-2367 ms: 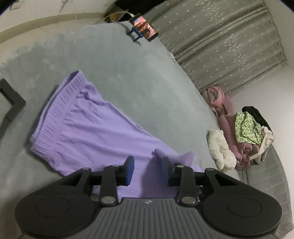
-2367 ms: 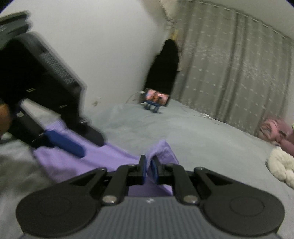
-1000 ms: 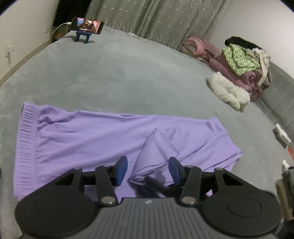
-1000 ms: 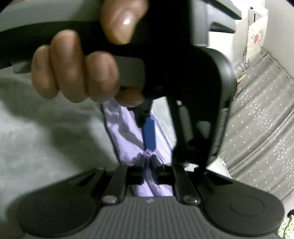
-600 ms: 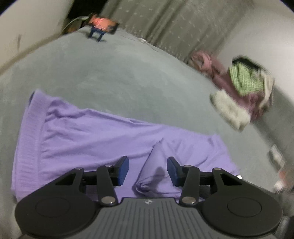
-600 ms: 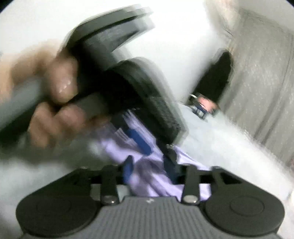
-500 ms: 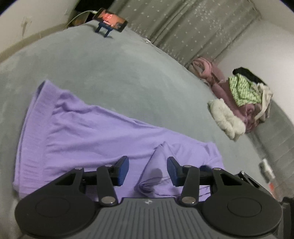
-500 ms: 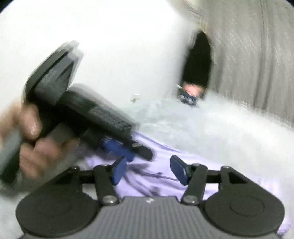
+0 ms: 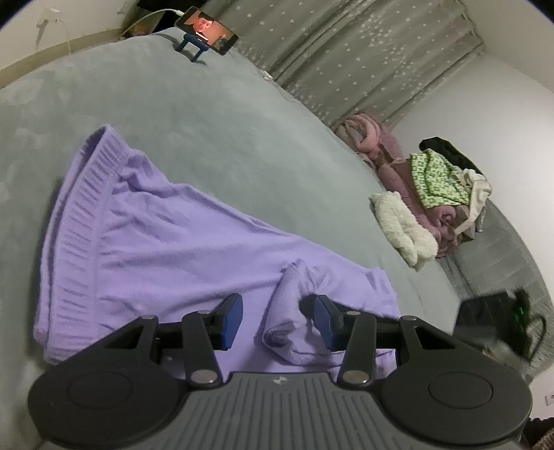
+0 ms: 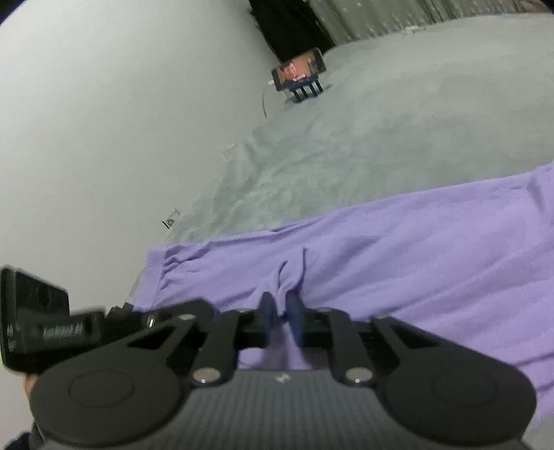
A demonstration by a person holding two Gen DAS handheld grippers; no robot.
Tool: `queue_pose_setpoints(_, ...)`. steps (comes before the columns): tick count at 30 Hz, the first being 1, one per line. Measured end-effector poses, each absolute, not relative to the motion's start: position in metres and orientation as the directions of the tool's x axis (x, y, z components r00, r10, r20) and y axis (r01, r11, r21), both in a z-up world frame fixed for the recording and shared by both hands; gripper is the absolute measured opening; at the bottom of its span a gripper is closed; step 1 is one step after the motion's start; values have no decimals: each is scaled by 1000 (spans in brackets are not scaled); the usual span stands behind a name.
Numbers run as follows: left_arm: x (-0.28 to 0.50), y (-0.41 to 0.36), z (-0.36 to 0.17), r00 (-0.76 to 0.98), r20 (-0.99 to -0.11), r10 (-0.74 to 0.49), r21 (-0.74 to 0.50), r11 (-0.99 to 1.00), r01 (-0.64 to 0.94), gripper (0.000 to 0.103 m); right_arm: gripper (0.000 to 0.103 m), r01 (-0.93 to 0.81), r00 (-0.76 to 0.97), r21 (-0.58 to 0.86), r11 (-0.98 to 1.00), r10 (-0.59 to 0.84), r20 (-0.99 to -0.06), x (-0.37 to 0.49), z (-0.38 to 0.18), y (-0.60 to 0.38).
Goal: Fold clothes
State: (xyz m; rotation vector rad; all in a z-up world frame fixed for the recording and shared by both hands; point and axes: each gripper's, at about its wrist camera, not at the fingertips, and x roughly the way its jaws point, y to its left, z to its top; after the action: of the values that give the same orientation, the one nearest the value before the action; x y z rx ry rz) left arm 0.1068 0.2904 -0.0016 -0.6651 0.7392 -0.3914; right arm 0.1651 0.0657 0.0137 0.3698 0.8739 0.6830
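Left claw [image 9: 277, 320] hovering with jaws parted, pads gripping nothing, pointing downward. Right claw [image 10: 281, 308] pinching tight on a cloth fold, also tilting downward.

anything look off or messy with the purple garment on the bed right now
Yes. The purple garment mostly lies flat on the grey bed, but a rumpled ridge of cloth stands up between the open left hand-held gripper fingers, untouched. The right hand-held gripper is shut on another pinched pleat, puckering that edge.

Phone [image 9: 206, 30] on stand — starred curtain [image 9: 363, 52] behind (grey).
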Motion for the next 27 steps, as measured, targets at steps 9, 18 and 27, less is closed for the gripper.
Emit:
queue_pose_setpoints(9,105,284,-2,675,-489,-552,-641,752,151,46,8,-408,411,556,724,690,-597,185,38,91)
queue_pose_setpoints(18,109,272,-1,686,-533,-496,-596,795,111,27,25,-439,405,552,709,705,-583,197,38,108)
queue_pose_setpoints(27,109,296,-18,692,-496,-524,-722,692,6,12,56,-652,494,266,710,664,-561,125,52,65)
